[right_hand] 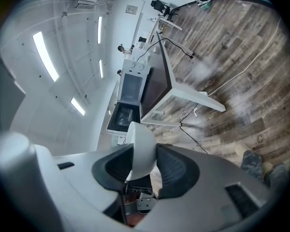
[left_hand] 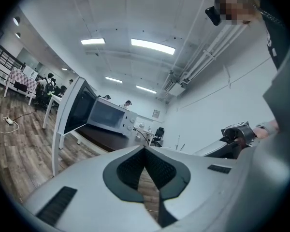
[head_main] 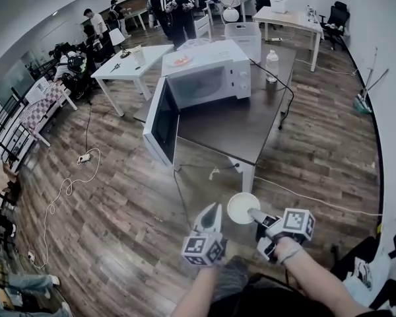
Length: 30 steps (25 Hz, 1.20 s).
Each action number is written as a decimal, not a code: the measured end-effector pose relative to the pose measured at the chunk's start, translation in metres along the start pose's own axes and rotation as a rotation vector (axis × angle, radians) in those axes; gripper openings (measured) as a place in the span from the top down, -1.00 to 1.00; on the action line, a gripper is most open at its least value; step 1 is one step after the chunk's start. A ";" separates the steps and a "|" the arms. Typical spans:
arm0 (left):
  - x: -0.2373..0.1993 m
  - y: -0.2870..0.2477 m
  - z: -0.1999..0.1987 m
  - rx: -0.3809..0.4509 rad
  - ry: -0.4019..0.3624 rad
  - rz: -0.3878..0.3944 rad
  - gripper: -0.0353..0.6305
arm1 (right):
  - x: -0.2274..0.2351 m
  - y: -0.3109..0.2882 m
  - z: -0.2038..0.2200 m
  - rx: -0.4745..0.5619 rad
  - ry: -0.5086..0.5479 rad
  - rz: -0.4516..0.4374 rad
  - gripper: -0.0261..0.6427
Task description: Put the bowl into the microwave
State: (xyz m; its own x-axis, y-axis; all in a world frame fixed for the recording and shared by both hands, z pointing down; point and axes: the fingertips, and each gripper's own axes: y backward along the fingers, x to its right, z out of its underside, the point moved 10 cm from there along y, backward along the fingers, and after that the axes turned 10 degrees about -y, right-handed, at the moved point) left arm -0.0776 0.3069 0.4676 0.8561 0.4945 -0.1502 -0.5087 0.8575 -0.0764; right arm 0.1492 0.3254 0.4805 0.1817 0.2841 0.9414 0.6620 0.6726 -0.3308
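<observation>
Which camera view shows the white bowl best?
The head view: the whole round rim of the bowl shows there. The right gripper view shows it edge-on, clamped in the right tool. The left gripper view does not show it.

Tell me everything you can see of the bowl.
The bowl is small, round, plain white and smooth, perhaps plastic or ceramic, and looks empty. It is roughly upright, with its opening toward the head camera. The right gripper pinches its wall between the jaws, one inside and one outside; nothing else touches it. It hangs in the air over the wooden floor, well short of the open microwave.
</observation>
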 end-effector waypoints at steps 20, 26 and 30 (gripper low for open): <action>-0.087 -0.105 -0.015 -0.012 0.032 0.016 0.86 | -0.040 -0.105 -0.076 0.026 -0.015 0.013 0.51; -0.102 -0.123 -0.014 -0.024 0.047 0.018 0.86 | -0.045 -0.122 -0.089 0.033 -0.041 0.010 0.51; -0.106 -0.132 -0.011 -0.025 0.062 0.018 0.86 | -0.046 -0.130 -0.099 0.028 -0.053 0.021 0.51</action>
State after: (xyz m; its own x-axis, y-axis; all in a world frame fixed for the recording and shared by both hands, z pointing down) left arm -0.1020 0.1400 0.4825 0.8398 0.4997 -0.2124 -0.5271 0.8442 -0.0977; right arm 0.1261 0.1573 0.4869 0.1560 0.3332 0.9299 0.6377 0.6850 -0.3524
